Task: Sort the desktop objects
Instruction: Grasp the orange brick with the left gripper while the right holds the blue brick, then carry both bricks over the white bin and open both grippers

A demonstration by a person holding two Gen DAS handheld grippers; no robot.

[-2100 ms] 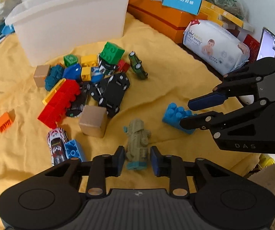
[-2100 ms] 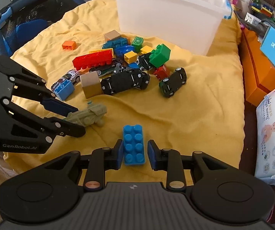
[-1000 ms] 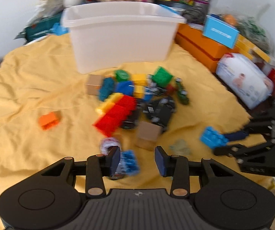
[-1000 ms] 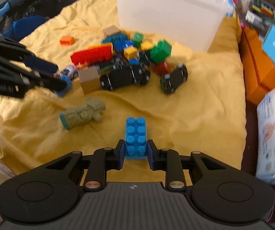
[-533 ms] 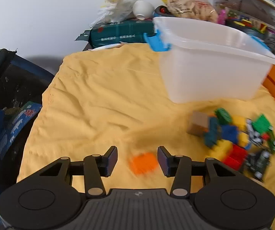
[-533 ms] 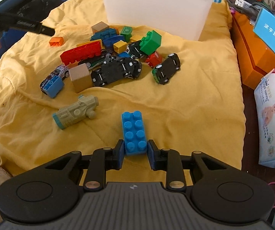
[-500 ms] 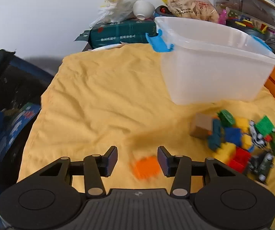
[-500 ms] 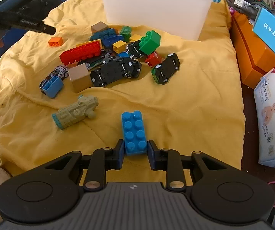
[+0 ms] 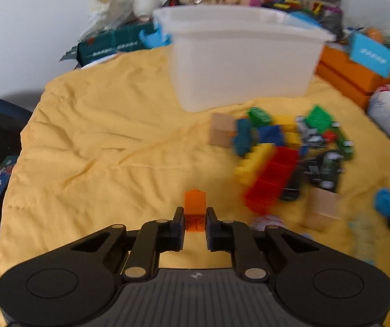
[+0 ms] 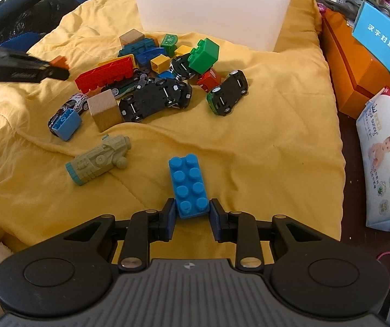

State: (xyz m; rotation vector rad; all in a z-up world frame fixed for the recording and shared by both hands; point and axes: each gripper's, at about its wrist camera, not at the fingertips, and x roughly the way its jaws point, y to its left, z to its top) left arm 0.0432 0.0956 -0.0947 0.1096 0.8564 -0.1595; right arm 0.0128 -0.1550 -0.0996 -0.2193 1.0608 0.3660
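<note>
Left wrist view: we've got the left gripper [image 9: 194, 219] clenched on the orange brick [image 9: 194, 209], low on the yellow cloth [image 9: 107, 141], w/ the white bin [image 9: 243, 65] up at 12–1 o'clock and the toy pile [image 9: 290, 152] at 2–3. Right wrist view: our right gripper [image 10: 192, 216] is grasping the blue brick's [image 10: 189, 182] near end, its far end at 12 and apparently resting on the cloth. We judge both picks done, so next we need to lift both clear and carry them over the bin rim before letting go, watching the loose cloth doesn't snag.
</note>
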